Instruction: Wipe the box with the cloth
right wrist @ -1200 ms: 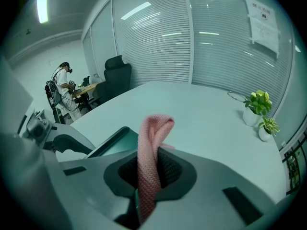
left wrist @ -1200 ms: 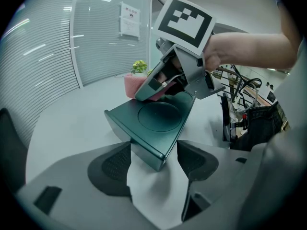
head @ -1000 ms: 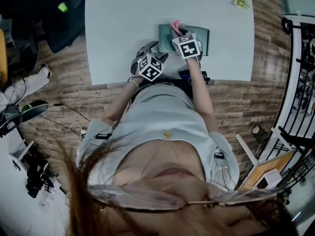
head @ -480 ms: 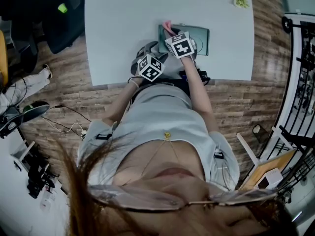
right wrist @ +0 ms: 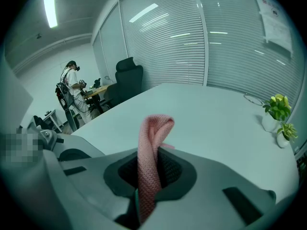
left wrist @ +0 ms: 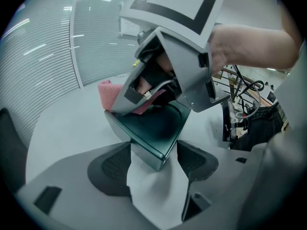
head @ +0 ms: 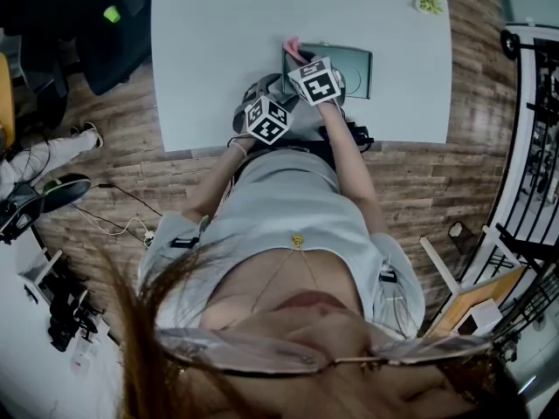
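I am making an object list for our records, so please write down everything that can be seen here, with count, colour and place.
table: 1, pale grey, under the box
box: 1, dark green, flat on the table near its front edge
cloth: 1, pink, at the box's far left corner
potted plants: 2, green in white pots, far right corner of the table
office chair: 1, black, beside the table on the left
person in the background: 1, standing past the chair
floor: brown wood planks, around the table
left gripper: 1, grey, jaws apart around the box's near corner; whether it grips is unclear
right gripper: 1, grey, jaws shut on the cloth
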A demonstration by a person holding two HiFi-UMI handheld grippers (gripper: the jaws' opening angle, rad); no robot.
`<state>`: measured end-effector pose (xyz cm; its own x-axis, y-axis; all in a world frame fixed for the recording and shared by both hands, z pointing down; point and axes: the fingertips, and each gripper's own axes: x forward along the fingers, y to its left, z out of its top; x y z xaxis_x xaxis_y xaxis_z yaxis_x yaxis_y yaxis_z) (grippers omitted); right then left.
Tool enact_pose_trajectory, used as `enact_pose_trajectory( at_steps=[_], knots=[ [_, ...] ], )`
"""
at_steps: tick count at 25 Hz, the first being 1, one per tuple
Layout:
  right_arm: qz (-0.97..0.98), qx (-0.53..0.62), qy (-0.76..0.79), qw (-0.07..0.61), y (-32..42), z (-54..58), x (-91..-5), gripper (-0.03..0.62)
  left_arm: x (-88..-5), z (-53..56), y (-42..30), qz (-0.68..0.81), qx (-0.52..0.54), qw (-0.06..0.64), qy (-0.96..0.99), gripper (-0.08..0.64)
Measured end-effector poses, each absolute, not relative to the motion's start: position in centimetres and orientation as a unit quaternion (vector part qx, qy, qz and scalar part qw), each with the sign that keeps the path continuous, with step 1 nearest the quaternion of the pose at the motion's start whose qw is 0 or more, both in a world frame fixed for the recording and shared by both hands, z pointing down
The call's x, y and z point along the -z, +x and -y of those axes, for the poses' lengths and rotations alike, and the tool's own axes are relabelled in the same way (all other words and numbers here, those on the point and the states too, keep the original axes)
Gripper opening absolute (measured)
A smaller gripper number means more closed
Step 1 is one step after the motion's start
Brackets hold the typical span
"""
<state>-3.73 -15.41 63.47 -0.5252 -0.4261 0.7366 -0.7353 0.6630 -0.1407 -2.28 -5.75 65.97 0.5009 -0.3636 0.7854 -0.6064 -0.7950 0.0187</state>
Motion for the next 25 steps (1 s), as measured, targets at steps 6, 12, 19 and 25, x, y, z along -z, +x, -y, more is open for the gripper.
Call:
enact_pose_trajectory(
  at_steps=[6,12,19,25],
  knots=[
    [0.847,-0.209,0.346,0.344,-3.9,15.2,-63.1,0.043,-65.9,5.8,-2.4,0.285,-0.406,0.147,0.856,0.305],
    [0.855,-0.210,0.368,0.298,-2.2,15.2,-61.7,0.043,-65.8,5.9,-2.4,0.283,-0.405,0.148,0.856,0.305],
    [0.827,-0.219,0.428,0.292,4.6,15.3,-59.9,0.043,-65.8,5.9,-2.4,0.283,-0.406,0.148,0.856,0.305],
    [0.799,-0.230,0.462,0.310,10.1,14.6,-60.0,0.043,-65.8,5.9,-2.4,0.284,-0.406,0.150,0.856,0.305]
  ],
)
